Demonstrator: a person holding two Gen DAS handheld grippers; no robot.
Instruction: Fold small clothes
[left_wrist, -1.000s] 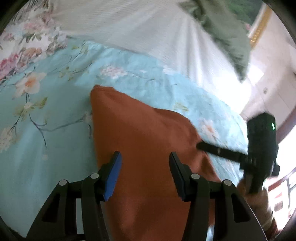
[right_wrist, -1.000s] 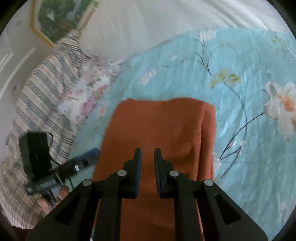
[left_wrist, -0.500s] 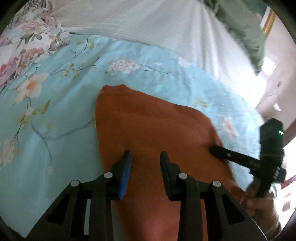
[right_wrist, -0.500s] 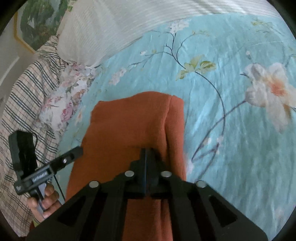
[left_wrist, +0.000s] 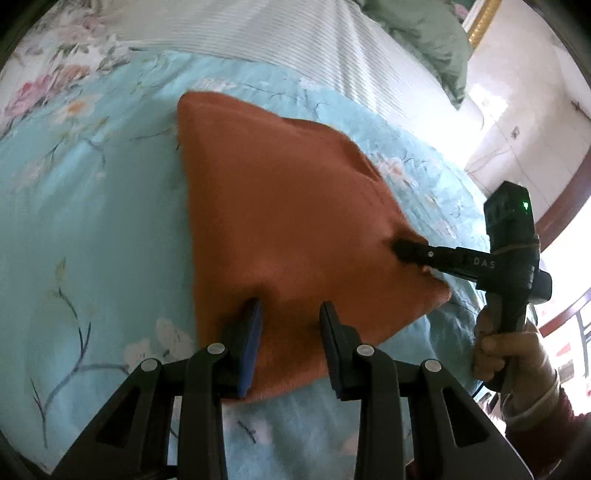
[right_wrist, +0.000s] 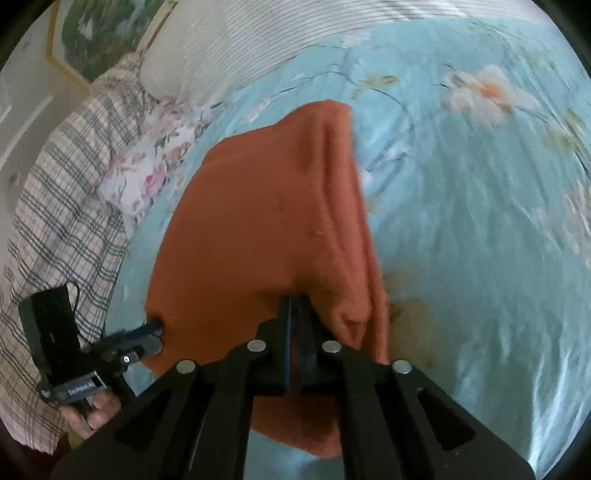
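An orange knitted garment lies on the light blue floral bedspread; it also shows in the right wrist view. My left gripper hovers at its near edge with the jaws open, cloth between them but not pinched. My right gripper is shut on the garment's near right edge and lifts it off the bed, so the cloth hangs in a raised fold. The right gripper shows in the left wrist view, biting the cloth's right edge. The left gripper shows in the right wrist view at the cloth's left edge.
A white striped sheet and a green pillow lie at the far end. A checked blanket and a floral pillow lie at the left in the right wrist view. A framed picture hangs on the wall.
My right gripper closed on the garment's edge and lifted it. My left gripper narrowed from wide open, then drew back toward the near edge. The cloth now rises off the bed.
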